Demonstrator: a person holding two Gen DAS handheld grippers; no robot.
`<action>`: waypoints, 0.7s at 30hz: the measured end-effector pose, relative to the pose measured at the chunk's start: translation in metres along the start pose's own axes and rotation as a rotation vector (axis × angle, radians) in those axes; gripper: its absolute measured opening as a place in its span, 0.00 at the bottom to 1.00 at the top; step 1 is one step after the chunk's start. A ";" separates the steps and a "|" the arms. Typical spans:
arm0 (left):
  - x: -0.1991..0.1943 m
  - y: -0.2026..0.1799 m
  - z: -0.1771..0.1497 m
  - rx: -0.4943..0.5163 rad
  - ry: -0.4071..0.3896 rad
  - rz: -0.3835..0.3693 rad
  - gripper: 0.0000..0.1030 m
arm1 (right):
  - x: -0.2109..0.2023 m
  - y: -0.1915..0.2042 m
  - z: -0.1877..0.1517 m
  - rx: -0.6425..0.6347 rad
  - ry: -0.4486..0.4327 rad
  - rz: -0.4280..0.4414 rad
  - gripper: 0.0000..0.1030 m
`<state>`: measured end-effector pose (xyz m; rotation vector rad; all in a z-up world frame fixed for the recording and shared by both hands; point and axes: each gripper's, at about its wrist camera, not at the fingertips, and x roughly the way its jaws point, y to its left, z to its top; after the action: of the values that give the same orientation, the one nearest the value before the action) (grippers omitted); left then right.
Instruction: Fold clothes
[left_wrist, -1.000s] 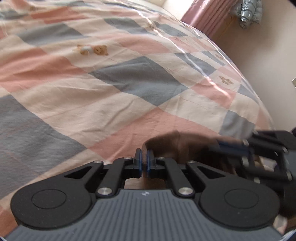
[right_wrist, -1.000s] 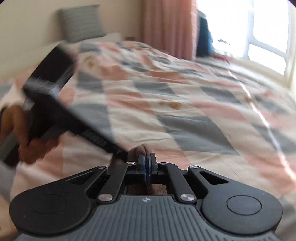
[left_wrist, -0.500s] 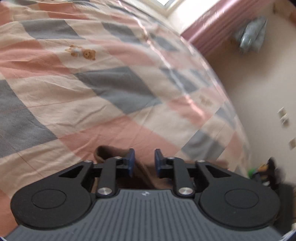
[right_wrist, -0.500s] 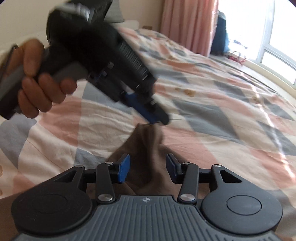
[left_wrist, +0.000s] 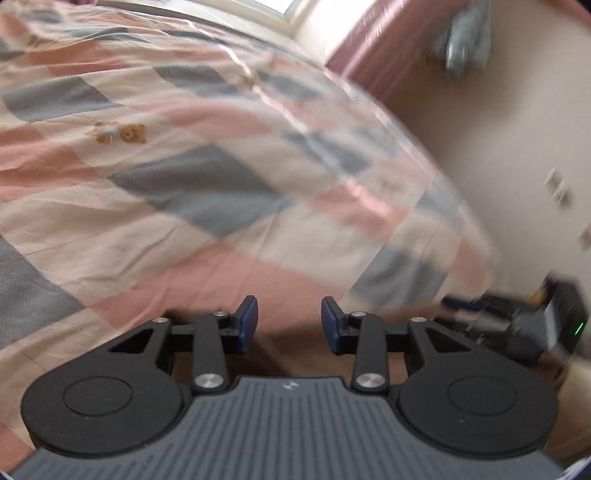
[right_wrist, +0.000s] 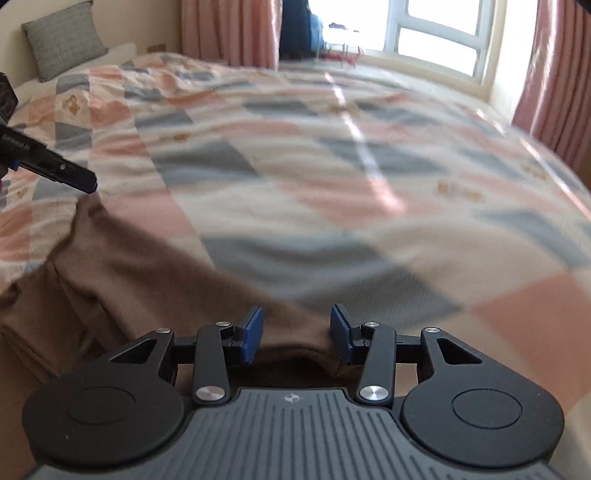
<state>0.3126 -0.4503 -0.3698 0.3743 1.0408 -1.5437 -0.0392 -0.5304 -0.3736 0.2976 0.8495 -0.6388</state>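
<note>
A brown garment (right_wrist: 122, 273) lies spread on the checked bedspread (right_wrist: 332, 177), reaching from the left of the right wrist view down under my right gripper (right_wrist: 296, 334). That gripper is open, its blue pads (right_wrist: 253, 332) apart just above the cloth's edge. My left gripper (left_wrist: 289, 323) is open too; a strip of the brown garment (left_wrist: 291, 350) shows below its pads (left_wrist: 247, 321). In the right wrist view the left gripper (right_wrist: 74, 179) pokes in at the left edge, over the garment's far corner.
The bedspread (left_wrist: 184, 184) fills most of both views. A grey pillow (right_wrist: 64, 38) leans at the headboard, far left. Pink curtains (right_wrist: 229, 31) and a bright window (right_wrist: 436, 40) stand beyond the bed. A wall and dark, blurred objects (left_wrist: 535, 325) lie off the bed's right side.
Both grippers, shut on the brown garment a second ago, have opened and let it go. The cloth now lies flat on the bed, and both grippers have pulled back from it.
</note>
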 end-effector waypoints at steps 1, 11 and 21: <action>0.010 -0.002 -0.009 0.050 0.038 0.048 0.27 | 0.001 0.001 -0.009 -0.006 0.001 0.002 0.44; -0.016 -0.045 -0.016 0.187 -0.059 0.159 0.23 | -0.044 0.004 -0.006 -0.083 -0.072 0.017 0.41; -0.004 -0.178 -0.071 0.828 0.047 0.120 0.47 | -0.033 0.027 -0.032 -0.666 -0.037 -0.161 0.40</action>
<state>0.1293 -0.4062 -0.3349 1.0208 0.3522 -1.8055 -0.0579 -0.4809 -0.3686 -0.3867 1.0067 -0.4749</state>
